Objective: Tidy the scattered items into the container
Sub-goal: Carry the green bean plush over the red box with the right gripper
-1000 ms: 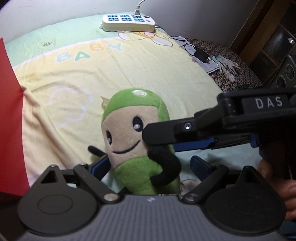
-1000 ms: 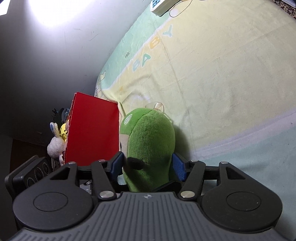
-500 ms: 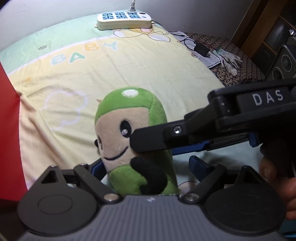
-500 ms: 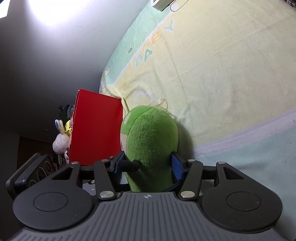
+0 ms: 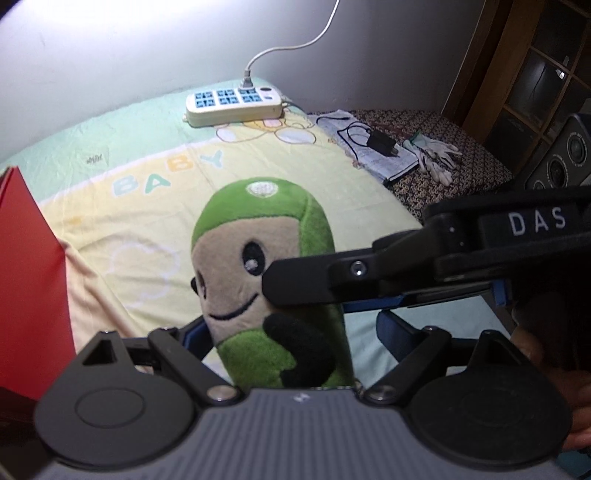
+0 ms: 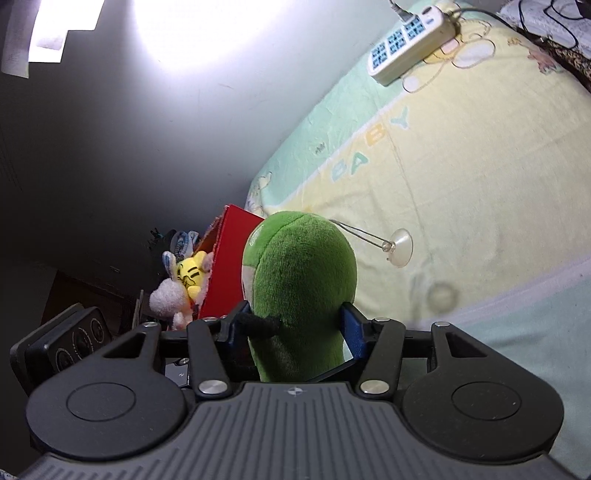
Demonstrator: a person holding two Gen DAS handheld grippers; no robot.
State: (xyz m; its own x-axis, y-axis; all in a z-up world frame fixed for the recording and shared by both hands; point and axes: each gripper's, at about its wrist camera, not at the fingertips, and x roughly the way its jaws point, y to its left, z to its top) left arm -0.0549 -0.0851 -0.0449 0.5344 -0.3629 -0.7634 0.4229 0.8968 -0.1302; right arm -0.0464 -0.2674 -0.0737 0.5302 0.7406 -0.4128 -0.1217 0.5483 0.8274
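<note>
Right wrist view: right gripper (image 6: 295,325) pinches the green plush (image 6: 301,280) at its waist, lifted above the blanket (image 6: 461,177). Step looks like carry-to-container; next move needs a swing toward 10 o'clock over the red box (image 6: 231,266), then release. This view alone shows other plush toys (image 6: 181,284) behind the box. Left wrist view adds the plush's face; left gripper (image 5: 291,334) spread, holding nothing.

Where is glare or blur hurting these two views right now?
Right wrist view: the wall is blown out white at top, the left side sinks into shadow, and the green plush toy is sharp. Left wrist view: wall glare top left, the plush's lower body soft, the red box dim at the frame edge; straight edges bow from fisheye.
</note>
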